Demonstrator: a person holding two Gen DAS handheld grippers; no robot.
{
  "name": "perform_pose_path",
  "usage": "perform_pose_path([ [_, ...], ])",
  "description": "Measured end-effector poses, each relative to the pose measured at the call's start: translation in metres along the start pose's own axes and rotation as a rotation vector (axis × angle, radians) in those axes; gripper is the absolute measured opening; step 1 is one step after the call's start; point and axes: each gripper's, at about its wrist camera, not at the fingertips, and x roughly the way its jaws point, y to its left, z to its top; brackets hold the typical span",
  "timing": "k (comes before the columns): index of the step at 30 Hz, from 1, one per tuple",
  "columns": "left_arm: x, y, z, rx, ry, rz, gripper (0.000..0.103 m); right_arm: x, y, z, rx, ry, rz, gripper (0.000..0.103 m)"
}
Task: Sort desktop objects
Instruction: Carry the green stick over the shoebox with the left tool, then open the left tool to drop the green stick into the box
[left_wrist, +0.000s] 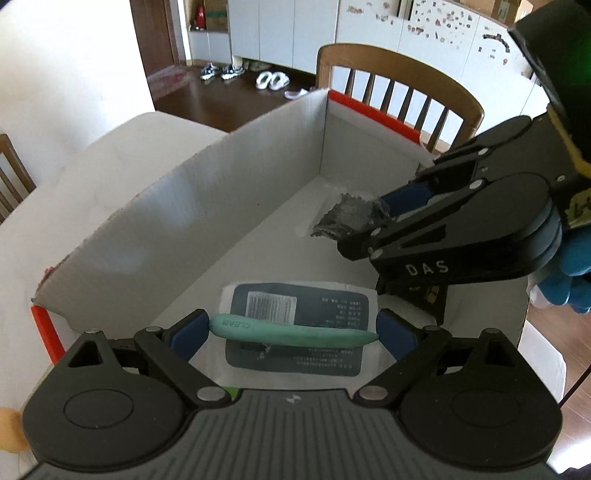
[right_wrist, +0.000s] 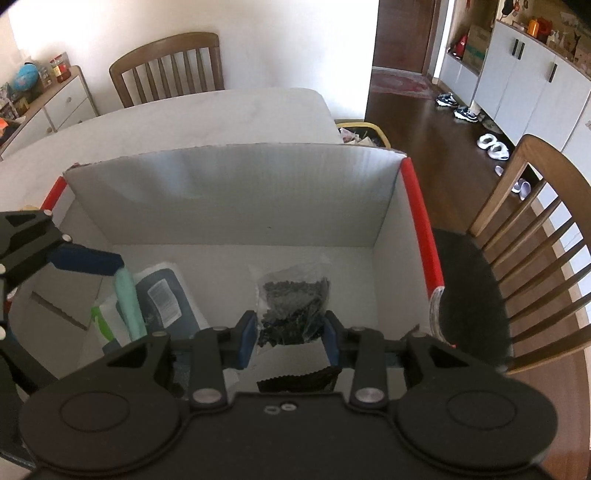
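Observation:
Both grippers reach into a white box (left_wrist: 236, 184) with red edge strips. My left gripper (left_wrist: 293, 334) is shut on a teal pen-shaped tool marked CLEAN (left_wrist: 291, 332), held crosswise by its two ends above a dark blue packet (left_wrist: 295, 306) on the box floor. My right gripper (right_wrist: 291, 338) is shut on a clear bag of small black pieces (right_wrist: 295, 299), low over the box floor. In the left wrist view the right gripper (left_wrist: 384, 214) holds that bag (left_wrist: 343, 218) at the right. In the right wrist view the left gripper's finger (right_wrist: 88, 260) and the teal tool (right_wrist: 129, 306) show at the left.
The box (right_wrist: 236, 192) stands on a white table (right_wrist: 207, 114). Wooden chairs stand at the far side (right_wrist: 170, 66) and the right (right_wrist: 535, 251). A green-and-white packet (right_wrist: 101, 321) lies beside the dark blue packet (right_wrist: 166, 295). Shoes lie on the dark wood floor (right_wrist: 458, 110).

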Motion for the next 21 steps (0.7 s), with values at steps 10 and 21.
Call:
perform_pose_path([
  [10, 0.005, -0.001, 0.000, -0.004, 0.054, -0.004, 0.098, -0.005, -0.007, 0.000, 0.025, -0.005, 0.029, 0.041],
  [21, -0.003, -0.005, -0.005, 0.006, 0.039, -0.015, 0.102, -0.022, -0.006, -0.004, 0.042, -0.032, 0.038, 0.058],
])
